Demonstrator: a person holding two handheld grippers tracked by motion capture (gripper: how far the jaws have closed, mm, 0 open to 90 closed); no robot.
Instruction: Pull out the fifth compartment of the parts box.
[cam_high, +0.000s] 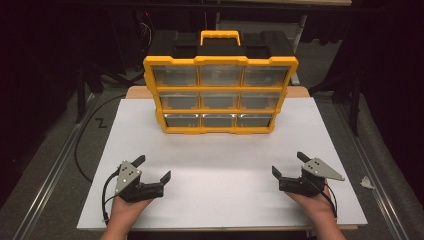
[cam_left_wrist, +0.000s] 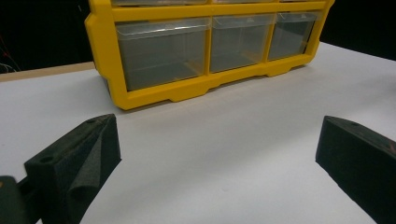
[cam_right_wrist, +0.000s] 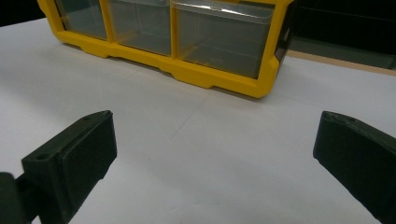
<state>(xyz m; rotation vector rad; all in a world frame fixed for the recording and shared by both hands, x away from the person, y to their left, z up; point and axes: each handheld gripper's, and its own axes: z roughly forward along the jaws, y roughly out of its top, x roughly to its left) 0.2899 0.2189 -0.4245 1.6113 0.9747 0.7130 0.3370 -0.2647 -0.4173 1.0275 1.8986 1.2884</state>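
White table (cam_high: 220, 165) carries drawer cabinet (cam_high: 220, 95) at far middle, long axis crosswise; left gripper (cam_high: 152, 167) and right gripper (cam_high: 287, 164) both spread, empty, equally short of it.

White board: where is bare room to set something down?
The wide strip between the organizer and both open grippers, left and right, is bare. So are narrower margins beside the organizer. Only the board's far middle is occupied.

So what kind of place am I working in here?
Most likely a lab or recording bench, not a home. A bare white board serves as the tabletop, a yellow drawer organizer stands on it, metal rails run along the floor, and dark surroundings close it in. The left gripper and right gripper wait open.
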